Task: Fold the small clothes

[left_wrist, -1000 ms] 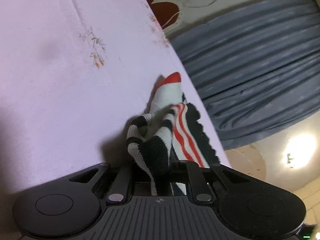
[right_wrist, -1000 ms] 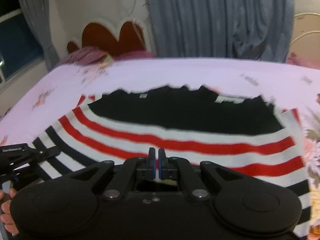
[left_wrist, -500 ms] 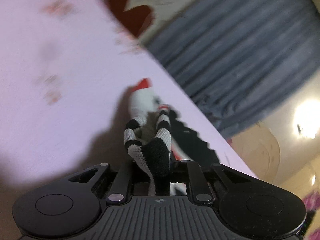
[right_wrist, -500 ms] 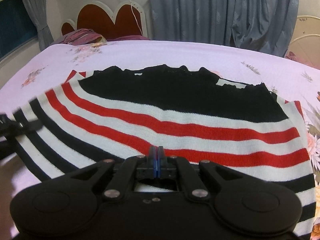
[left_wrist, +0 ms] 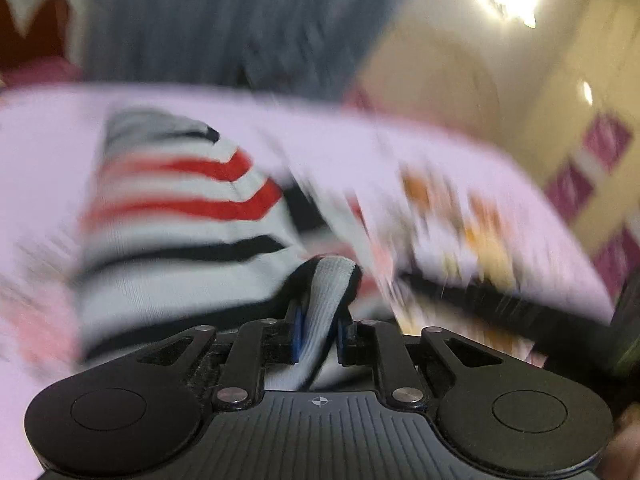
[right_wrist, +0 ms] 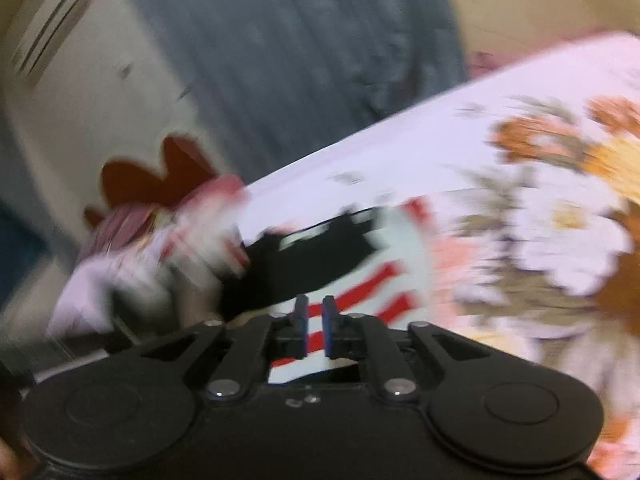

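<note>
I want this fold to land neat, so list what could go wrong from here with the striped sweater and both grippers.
1. The left gripper has a bunch of the striped sweater between its pads, and its jaws have just been opening; the cloth could slip free too early.
2. The right gripper has just been opening, with a gap at the pads, so that edge may drop crooked.
3. Both views are heavily blurred, so the fold may land skewed on the bedsheet.

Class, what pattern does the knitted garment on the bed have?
Red, black and white stripes on the garment; clearest in the left wrist view.
</note>
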Motion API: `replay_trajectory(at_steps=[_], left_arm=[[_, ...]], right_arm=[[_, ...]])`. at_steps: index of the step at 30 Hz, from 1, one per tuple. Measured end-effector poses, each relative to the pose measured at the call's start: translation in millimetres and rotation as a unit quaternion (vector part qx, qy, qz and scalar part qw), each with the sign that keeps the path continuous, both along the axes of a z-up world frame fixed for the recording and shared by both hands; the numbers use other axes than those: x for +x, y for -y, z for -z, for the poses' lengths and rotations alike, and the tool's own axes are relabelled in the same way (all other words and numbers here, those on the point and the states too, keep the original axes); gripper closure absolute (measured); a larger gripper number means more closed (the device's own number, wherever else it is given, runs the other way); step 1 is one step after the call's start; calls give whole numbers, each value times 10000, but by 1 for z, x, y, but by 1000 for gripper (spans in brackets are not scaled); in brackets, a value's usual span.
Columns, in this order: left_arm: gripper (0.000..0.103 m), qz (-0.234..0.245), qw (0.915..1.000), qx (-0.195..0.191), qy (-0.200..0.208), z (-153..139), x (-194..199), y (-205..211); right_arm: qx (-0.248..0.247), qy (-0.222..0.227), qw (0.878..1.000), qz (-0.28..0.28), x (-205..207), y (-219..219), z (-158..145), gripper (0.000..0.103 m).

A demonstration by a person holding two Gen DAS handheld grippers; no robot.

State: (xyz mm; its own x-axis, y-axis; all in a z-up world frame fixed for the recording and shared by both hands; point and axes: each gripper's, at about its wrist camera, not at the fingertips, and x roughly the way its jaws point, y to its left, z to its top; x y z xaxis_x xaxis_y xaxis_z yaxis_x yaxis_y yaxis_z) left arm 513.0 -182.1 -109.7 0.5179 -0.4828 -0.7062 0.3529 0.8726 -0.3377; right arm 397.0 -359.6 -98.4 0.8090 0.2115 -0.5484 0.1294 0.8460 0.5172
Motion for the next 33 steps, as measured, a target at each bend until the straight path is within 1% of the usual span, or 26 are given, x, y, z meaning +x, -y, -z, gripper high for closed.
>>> replay_trajectory(at_steps=[1,2,4,5,7,8,9,10,11,12,13,16,19,21,23,24,25,26,27,28,30,33], left_arm=[[77,124,9998,129,-131,6,-2,11],[77,100,9999,125,-20,2,-14,10],[77,80,9992,-296,266,-19,-31,-9],[77,-73,9979,-487,410,-30,-39,-27],[77,-453,9935,-717,764,-47,-46,-67],[77,-750,9899,-792,903,-51,-45,-90],[77,-997,9869,-833,959,-52,-42,-111],[77,-1236,9848,-828,892,-50,-34,-129],[77,-1463,9828,-796,795,-45,-25,-146],[77,-1553,9821,-791,720,-38,-19,-159],[77,-1604,9824,-768,580,-30,-10,-167],[77,-1564,9844,-787,190,-7,7,-172],[77,-1529,9852,-769,71,12,1,-173],[77,-1537,9846,-831,20,19,0,-171],[77,-1484,9852,-860,10,26,2,-169],[77,-1456,9856,-860,21,31,2,-166],[77,-1428,9859,-875,31,32,5,-161],[77,-1392,9860,-911,77,32,8,-158],[77,-1370,9863,-903,141,34,11,-154],[77,-1330,9869,-884,212,32,11,-153],[77,-1187,9891,-809,325,26,12,-143],[77,-692,9947,-590,483,13,13,-110]], right_arm=[[185,-33,9998,118,-3,14,1,59],[291,-33,9995,153,-7,24,1,55],[365,24,9993,54,-12,35,-2,53],[378,71,9993,-35,-14,37,-5,53],[479,108,9986,-208,-12,38,-6,49],[555,96,9980,-297,-8,36,-5,47],[630,61,9972,-403,-2,32,-3,41],[696,2,9961,-541,6,26,0,39],[737,-55,9951,-656,13,19,1,39],[764,-106,9941,-765,20,11,4,39],[768,-149,9931,-875,28,4,7,39],[663,-355,9911,-1101,53,-17,16,39],[602,-613,9884,-1250,72,-30,29,40],[549,-880,9847,-1400,82,-40,39,41],[318,-948,9834,-1511,86,-52,43,41],[102,-916,9839,-1529,86,-59,42,47],[-105,-900,9840,-1535,86,-64,39,61],[-252,-850,9839,-1552,85,-68,36,68],[-200,-763,9840,-1600,84,-67,33,79],[-262,-638,9848,-1591,80,-69,26,81],[-773,-162,9830,-1657,63,-76,0,82],[-1330,470,9772,-1589,34,-71,-32,82]])
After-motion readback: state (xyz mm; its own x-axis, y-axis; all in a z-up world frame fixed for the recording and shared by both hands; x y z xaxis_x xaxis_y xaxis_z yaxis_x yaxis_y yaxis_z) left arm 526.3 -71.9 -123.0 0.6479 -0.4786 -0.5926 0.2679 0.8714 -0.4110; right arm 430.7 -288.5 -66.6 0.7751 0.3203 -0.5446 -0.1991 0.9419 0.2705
